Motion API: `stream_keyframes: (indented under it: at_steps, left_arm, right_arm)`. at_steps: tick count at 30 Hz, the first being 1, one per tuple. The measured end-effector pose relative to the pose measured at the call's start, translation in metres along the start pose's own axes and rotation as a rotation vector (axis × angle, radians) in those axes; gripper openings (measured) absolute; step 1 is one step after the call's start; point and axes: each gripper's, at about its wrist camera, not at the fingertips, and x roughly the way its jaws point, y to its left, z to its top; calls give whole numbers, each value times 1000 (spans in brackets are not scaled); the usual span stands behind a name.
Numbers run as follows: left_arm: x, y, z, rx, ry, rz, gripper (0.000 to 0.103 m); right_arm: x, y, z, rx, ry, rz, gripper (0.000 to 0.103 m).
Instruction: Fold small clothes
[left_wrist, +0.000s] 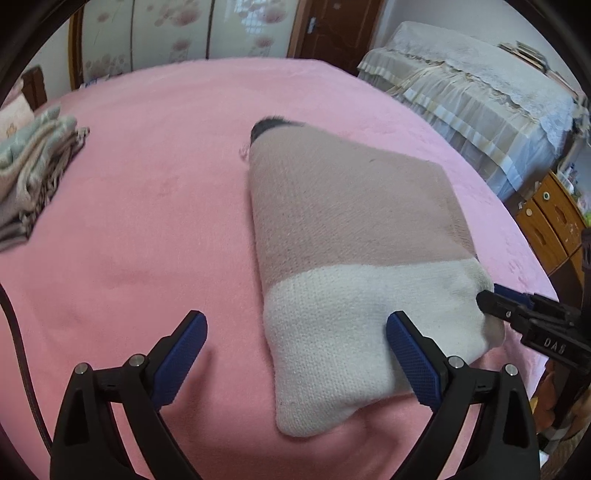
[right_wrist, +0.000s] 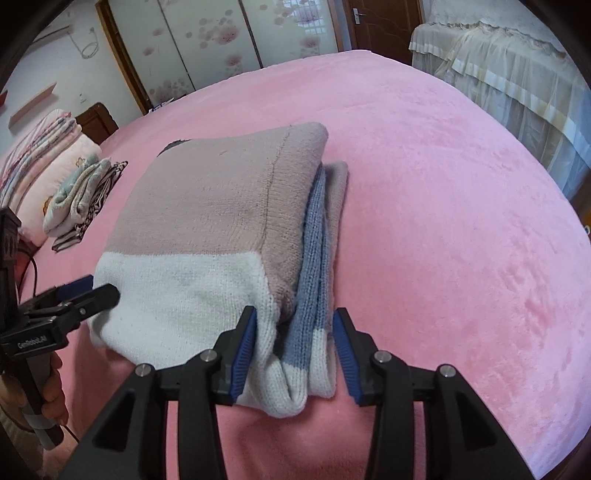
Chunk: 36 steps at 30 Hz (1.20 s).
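A folded knit sweater (left_wrist: 354, 229), dusty pink with a white hem band and a blue-grey layer at its right fold, lies on the pink bed. It also shows in the right wrist view (right_wrist: 207, 221). My left gripper (left_wrist: 295, 332) is open at the sweater's near left corner, its right finger lying over the white hem. My right gripper (right_wrist: 295, 332) stands around the folded near right edge, jaws apart, the left pad touching the knit. Its tip shows in the left wrist view (left_wrist: 491, 299).
The pink blanket (right_wrist: 443, 184) covers the whole bed. A stack of folded clothes (left_wrist: 33, 173) lies at the far left, next to pillows (right_wrist: 40, 147). A cloth-covered piece of furniture (left_wrist: 472, 81) and a wooden cabinet (left_wrist: 550, 221) stand to the right of the bed.
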Motion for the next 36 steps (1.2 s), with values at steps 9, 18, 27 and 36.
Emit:
stream_keyframes:
  at_steps: [9,18,27,36]
  left_arm:
    - [-17,7,23,8,64,-67,102]
    - [-48,-4,66,100,-9,-58,102]
    - [-54,-8,105,104,8,-145,102]
    - [26,13,99,-26,203,-248,102]
  right_arm:
    - [-30,-8,24,46,-35,97,70]
    - [-45,-7,62,24,-42,87,81]
    - [-44,7,93,-4,-26,104,91]
    - [28,-9,98,68,135,174,93]
